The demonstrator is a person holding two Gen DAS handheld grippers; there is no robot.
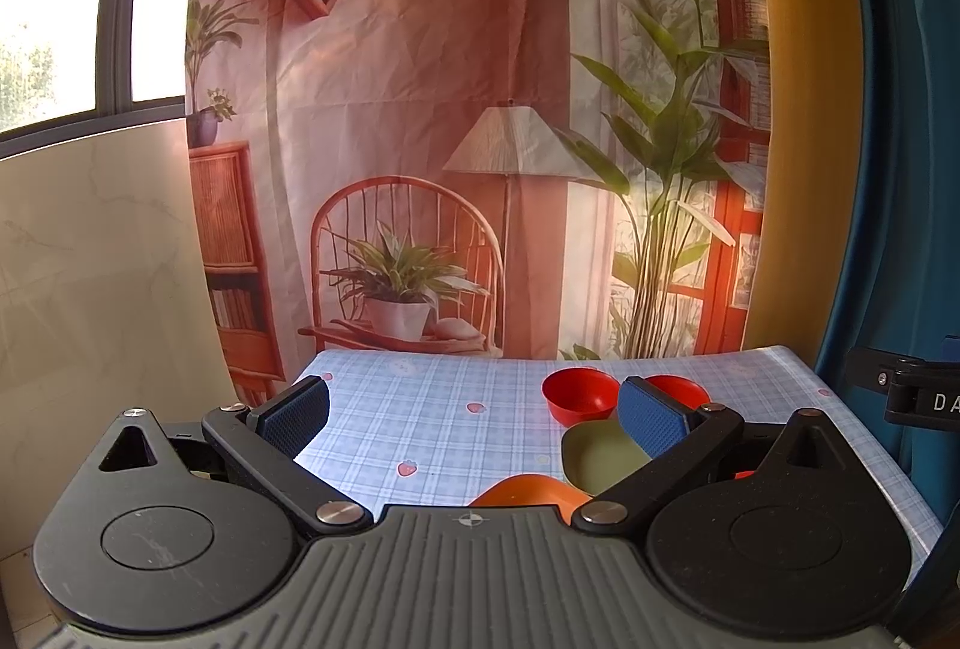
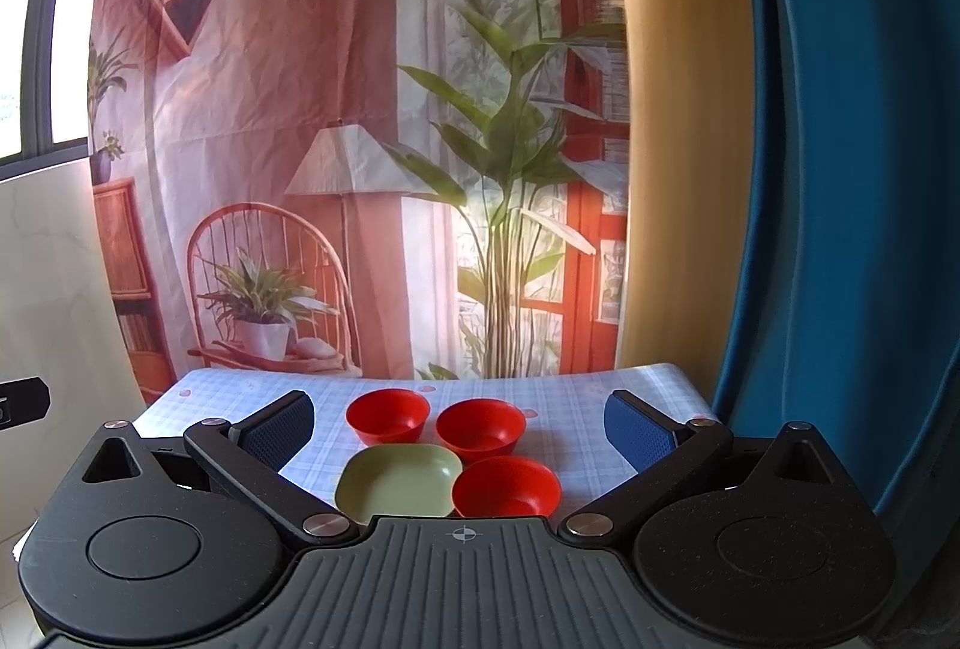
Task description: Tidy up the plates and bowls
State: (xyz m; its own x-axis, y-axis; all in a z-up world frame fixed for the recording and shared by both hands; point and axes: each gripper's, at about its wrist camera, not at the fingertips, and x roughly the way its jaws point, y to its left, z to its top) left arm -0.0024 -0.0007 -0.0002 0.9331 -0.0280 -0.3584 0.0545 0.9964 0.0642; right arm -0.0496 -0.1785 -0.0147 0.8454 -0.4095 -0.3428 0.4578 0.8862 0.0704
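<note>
Both hand-held grippers are raised above a table (image 2: 600,403) covered with a blue checked cloth. The right gripper (image 2: 459,430) has its jaws spread wide and empty; between its 2 blue-padded fingers (image 2: 639,433) lie 3 red bowls and 1 pale green plate (image 2: 396,481). The far-left red bowl (image 2: 387,415) and the far-right red bowl (image 2: 480,427) sit side by side just beyond the plate, and the near red bowl (image 2: 507,484) sits just beside the plate's right edge, partly hidden by the gripper body. The left gripper (image 1: 474,415) is likewise spread wide and holds nothing; the dishes lie toward its right finger (image 1: 654,421), which covers part of the green plate (image 1: 600,454) and of 1 red bowl (image 1: 675,388), while another red bowl (image 1: 579,394) shows fully just left of that finger. An orange dish (image 1: 522,490) shows only as a rim just above the left gripper's body. A printed backdrop (image 2: 300,108) hangs beyond the table.
</note>
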